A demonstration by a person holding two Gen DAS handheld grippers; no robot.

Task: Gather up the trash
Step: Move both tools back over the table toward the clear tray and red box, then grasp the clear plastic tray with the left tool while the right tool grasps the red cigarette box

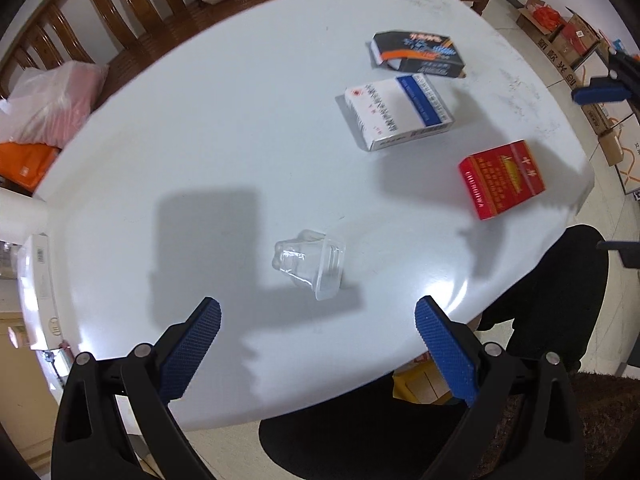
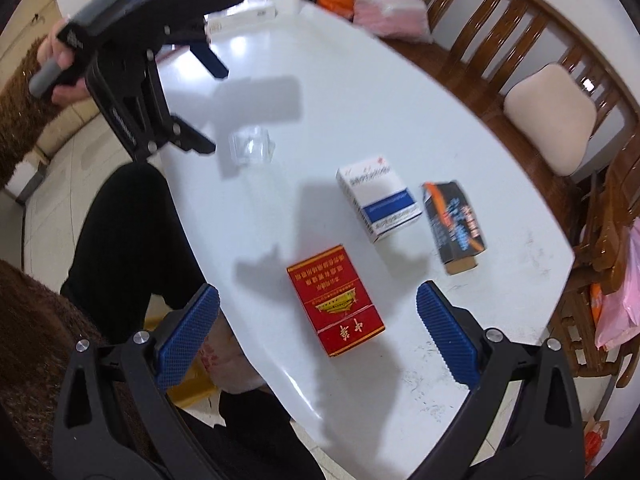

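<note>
The white table offers wide bare surface on its far and left portions. The clear plastic cup lies on its side, well apart from the other items, with open tabletop on every side. The left gripper hovers near it, jaws spread wide, nothing between them. The red box, white-and-blue box and black box cluster near one another with narrow gaps. A wooden bench borders the far edge.
</note>
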